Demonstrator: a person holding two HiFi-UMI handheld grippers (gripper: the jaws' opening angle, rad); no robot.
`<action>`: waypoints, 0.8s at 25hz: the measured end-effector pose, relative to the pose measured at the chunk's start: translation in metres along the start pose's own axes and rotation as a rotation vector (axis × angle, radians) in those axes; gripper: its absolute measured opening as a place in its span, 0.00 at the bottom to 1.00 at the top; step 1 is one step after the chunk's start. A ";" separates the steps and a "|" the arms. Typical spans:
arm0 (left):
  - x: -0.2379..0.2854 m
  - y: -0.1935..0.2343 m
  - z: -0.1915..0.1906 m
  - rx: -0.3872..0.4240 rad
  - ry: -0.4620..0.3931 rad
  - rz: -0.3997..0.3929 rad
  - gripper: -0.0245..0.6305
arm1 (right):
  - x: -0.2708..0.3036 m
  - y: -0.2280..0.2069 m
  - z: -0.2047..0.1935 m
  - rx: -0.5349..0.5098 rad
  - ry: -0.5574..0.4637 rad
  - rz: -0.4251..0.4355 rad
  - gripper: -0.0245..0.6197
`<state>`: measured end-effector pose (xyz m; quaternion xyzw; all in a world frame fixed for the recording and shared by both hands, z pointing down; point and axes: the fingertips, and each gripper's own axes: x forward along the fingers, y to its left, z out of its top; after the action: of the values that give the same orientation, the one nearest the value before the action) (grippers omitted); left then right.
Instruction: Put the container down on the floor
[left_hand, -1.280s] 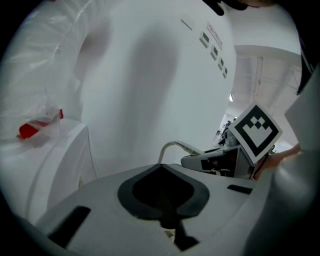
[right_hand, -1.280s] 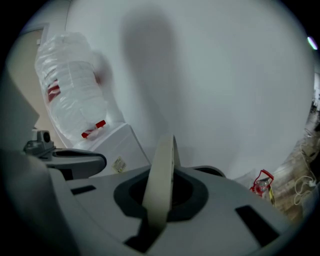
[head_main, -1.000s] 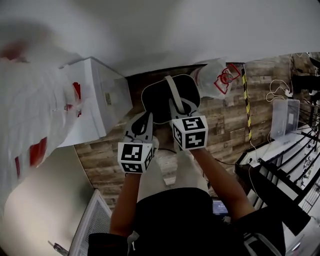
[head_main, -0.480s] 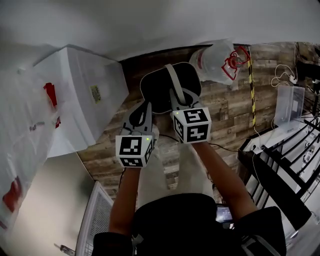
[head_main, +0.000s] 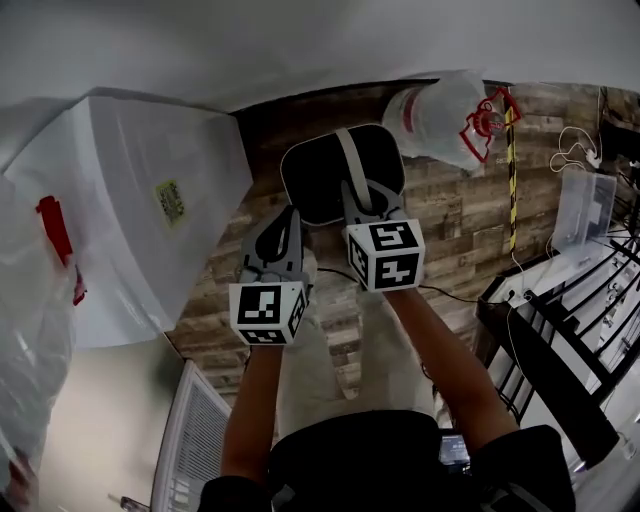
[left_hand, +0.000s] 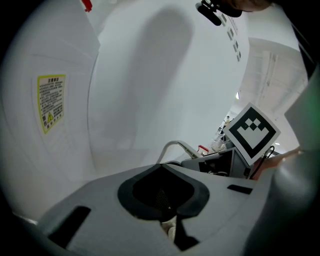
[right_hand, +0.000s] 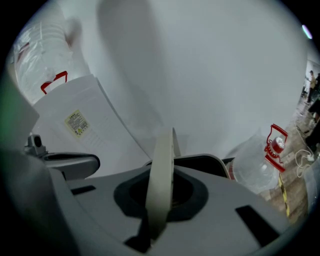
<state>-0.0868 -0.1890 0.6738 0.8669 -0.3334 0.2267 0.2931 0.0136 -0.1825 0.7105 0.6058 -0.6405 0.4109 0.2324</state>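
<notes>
Shift in the surroundings rather than in the load. Compared with half a second ago, keeps the black oval plastic container (head_main: 320, 185) in the same spot just ahead of both claws. Meanwhile swings the view round it: puts the large white box (head_main: 130, 220) lower and further left of the left claw (head_main: 290, 218), and the clear plastic water jug with the red cap (head_main: 440, 115) further out beyond and to the right of the right claw (head_main: 362, 200).

Pinches the container's cream strap handle (head_main: 350, 165) in the right claw, pads closed onto the band edge-on. Holds the left claw pressed together just beside the container's near left rim, with nothing of the container between the pads. Shows only a small pale scrap at their root, too small to name.

Leaves the container hanging from the right claw over the wood-plank floor (head_main: 450, 230), apparently not touching it. Reads, as a judgement, as a carry or turn toward a bare patch, with the lowering not yet begun. Calls next for a descent straight down under the right claw, then a release of the handle once the base sits flat.
</notes>
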 end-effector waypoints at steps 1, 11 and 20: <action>0.003 0.002 -0.003 -0.004 0.000 0.002 0.06 | 0.004 -0.001 -0.003 0.005 0.004 0.000 0.09; 0.038 0.029 -0.039 -0.005 0.053 0.022 0.06 | 0.048 -0.009 -0.028 0.005 0.057 0.007 0.09; 0.063 0.046 -0.070 -0.056 0.113 0.015 0.06 | 0.083 -0.016 -0.064 0.029 0.142 -0.023 0.09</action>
<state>-0.0905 -0.1992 0.7779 0.8417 -0.3290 0.2683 0.3337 0.0029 -0.1783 0.8157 0.5857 -0.6094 0.4595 0.2729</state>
